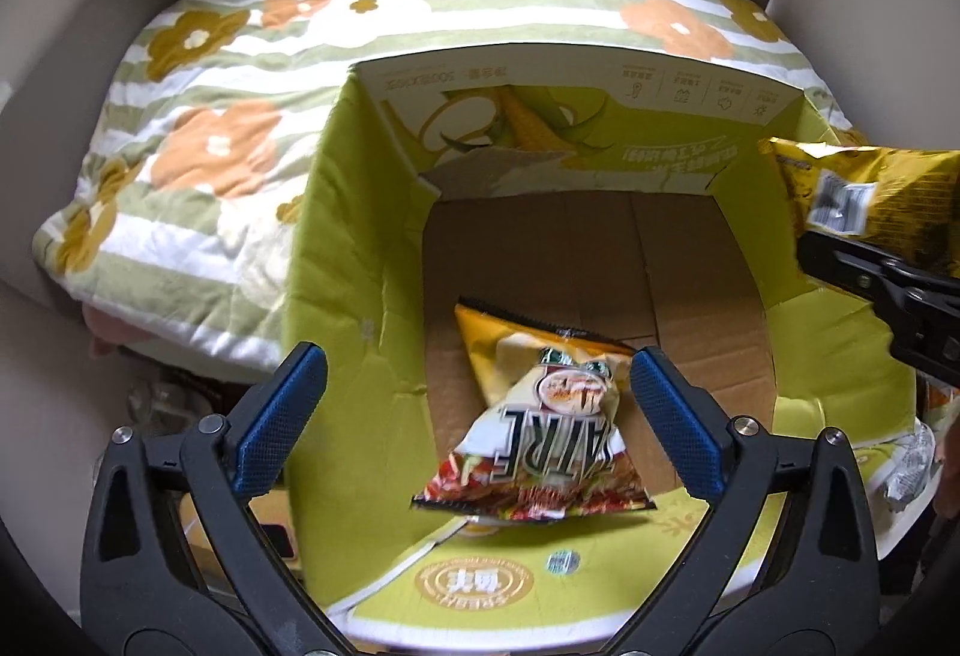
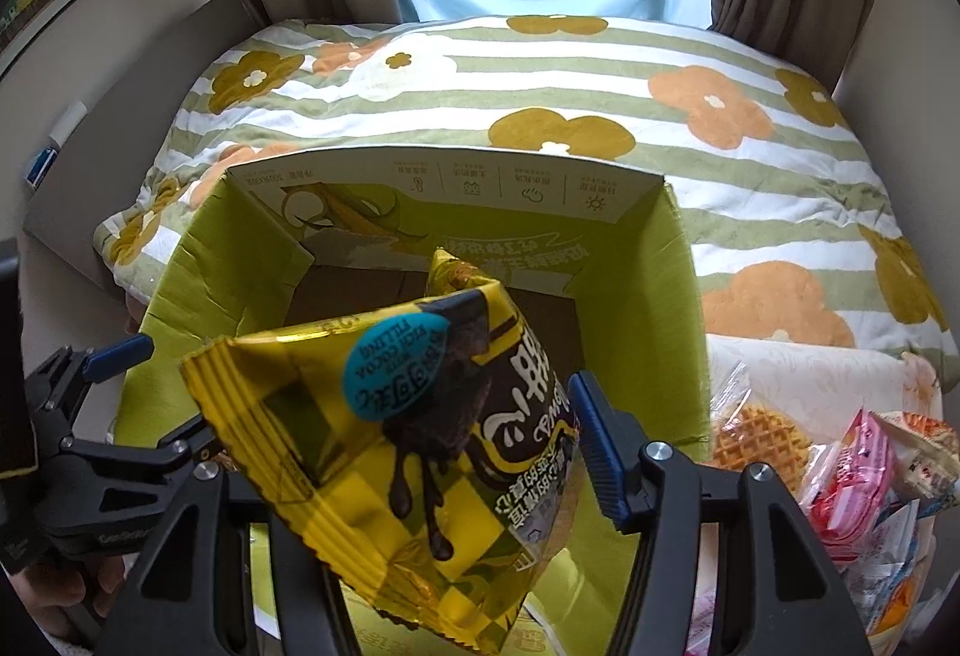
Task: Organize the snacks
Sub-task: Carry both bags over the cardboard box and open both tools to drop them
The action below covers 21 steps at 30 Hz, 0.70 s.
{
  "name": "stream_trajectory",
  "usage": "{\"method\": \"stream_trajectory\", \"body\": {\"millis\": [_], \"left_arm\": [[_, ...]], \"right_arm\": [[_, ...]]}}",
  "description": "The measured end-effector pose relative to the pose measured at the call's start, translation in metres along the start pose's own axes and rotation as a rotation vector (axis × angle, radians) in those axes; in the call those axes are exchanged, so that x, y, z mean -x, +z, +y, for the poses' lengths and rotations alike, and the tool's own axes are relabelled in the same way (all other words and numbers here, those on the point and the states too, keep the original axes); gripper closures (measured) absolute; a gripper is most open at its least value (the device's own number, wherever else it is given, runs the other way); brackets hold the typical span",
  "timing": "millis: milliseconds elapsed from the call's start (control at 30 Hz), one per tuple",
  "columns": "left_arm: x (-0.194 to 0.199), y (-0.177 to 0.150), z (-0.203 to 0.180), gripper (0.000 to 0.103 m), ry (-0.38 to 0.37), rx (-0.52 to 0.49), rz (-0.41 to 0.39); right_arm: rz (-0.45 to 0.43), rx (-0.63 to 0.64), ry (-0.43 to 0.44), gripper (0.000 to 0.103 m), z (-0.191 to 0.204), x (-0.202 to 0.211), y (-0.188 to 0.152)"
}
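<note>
My left hand-held gripper (image 1: 480,404) hangs wide over the box (image 1: 336,212) — its chip bag (image 1: 534,416) sits free inside. My right hand-held gripper (image 2: 396,416) clamps the yellow cake packet (image 2: 384,452) above the box; next, I'd release it.

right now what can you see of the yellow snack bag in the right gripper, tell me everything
The yellow snack bag is a glossy foil-like packet with crimped edges, a dark chocolate-drip picture, black lettering and a teal oval sticker. The right gripper is shut on it, holding it tilted over the open green cardboard box. It touches only the gripper and looks puffed and sealed.
</note>
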<state>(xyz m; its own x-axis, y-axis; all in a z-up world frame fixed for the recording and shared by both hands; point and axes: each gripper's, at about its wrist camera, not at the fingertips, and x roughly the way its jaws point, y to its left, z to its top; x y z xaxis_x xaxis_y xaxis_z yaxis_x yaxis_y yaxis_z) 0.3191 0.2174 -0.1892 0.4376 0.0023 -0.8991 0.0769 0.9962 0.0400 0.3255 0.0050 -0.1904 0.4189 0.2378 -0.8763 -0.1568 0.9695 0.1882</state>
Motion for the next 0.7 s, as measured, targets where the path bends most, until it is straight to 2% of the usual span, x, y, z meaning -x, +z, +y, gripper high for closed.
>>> {"method": "stream_trajectory", "body": {"millis": [67,100,133,167,200,300,533,700], "left_arm": [[0.006,-0.004,0.003,0.002,-0.003,0.011,-0.011],[0.008,-0.005,0.004,0.002,-0.003,0.017,-0.016],[0.010,-0.007,0.005,0.002,-0.002,0.021,-0.018],[0.013,-0.009,0.006,0.002,-0.001,0.026,-0.021],[0.014,-0.011,0.008,0.002,-0.001,0.029,-0.023],[0.021,-0.017,0.011,0.002,-0.008,0.044,-0.031],[0.039,-0.028,0.015,0.002,-0.001,0.065,-0.057],[0.063,-0.035,0.016,0.002,0.013,0.072,-0.105]], "right_arm": [[0.009,-0.020,0.006,0.047,0.001,-0.004,-0.001],[0.007,-0.022,0.014,0.039,0.002,-0.005,-0.002],[0.001,-0.015,0.016,0.031,0.004,-0.005,-0.003],[-0.005,-0.003,0.012,0.006,0.006,-0.005,-0.004],[-0.012,0.012,0.009,0.000,0.008,-0.004,-0.005],[-0.030,0.052,0.001,0.000,0.012,0.000,-0.010],[-0.055,0.053,0.020,0.000,0.012,0.015,-0.021],[-0.088,0.066,0.019,0.000,0.018,0.034,-0.026]]}}
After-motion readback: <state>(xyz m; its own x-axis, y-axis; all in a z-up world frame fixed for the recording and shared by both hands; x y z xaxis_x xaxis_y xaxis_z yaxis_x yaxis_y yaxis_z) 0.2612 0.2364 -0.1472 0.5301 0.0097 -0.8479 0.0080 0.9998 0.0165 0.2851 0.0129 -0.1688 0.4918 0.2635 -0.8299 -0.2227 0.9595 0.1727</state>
